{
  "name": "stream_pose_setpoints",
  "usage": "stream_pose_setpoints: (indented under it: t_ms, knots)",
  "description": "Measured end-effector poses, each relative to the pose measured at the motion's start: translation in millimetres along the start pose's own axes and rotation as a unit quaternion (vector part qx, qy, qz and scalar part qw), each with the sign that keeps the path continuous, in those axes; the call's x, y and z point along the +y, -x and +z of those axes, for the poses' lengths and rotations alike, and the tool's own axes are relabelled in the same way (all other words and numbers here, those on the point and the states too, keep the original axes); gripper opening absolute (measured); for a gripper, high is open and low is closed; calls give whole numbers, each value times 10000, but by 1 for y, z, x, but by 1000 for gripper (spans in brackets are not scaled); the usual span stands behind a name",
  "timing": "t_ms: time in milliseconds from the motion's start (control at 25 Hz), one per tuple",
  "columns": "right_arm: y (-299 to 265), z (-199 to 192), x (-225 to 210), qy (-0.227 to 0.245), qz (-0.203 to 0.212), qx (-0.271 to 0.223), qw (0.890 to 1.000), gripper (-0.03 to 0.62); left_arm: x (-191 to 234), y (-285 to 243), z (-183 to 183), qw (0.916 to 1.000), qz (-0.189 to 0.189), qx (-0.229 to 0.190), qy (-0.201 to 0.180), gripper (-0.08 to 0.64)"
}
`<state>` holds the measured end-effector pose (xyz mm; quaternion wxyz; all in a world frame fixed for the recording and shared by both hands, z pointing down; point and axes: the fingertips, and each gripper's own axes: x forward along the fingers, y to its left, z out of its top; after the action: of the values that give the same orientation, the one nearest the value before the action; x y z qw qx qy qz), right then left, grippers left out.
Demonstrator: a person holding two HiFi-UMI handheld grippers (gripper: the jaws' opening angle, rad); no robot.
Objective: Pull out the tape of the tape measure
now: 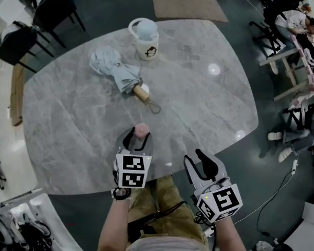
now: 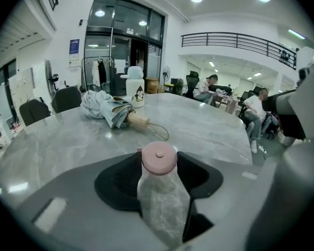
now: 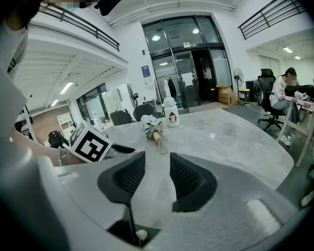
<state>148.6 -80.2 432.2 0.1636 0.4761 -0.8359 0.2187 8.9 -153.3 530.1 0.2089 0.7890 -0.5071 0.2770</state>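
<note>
Tape measure [image 2: 158,157], small, round and pink, is low in the middle of the head view. The left gripper [image 1: 138,136] pinches it in its fingers, over the near edge of the bench [image 1: 199,103]. The right gripper [image 3: 153,161] waits at the lower right, fingers a little apart and holding nothing. No tape looks pulled out yet. Next, the right fingers must find the tape's end and pinch it.
</note>
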Motion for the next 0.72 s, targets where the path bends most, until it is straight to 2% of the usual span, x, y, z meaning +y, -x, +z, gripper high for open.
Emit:
stream_pose_setpoints:
  t_ms: [200, 440, 600, 720]
  knots:
    - [-1, 11, 14, 181, 229, -142, 9995, 144, 0, 25, 19, 9969, -406, -199, -644, 230]
    - [2, 28, 33, 565, 685, -345, 9955, 144, -1, 56, 43, 9869, -868, -517, -1255, 230]
    - [1, 37, 48, 1026, 1039, -437, 9883, 144, -8, 78, 55, 9740, -1305, -703, -1714, 230]
    - [1, 45, 58, 1353, 1347, -480, 9804, 144, -17, 94, 59, 9588, -1708, -748, -2142, 230]
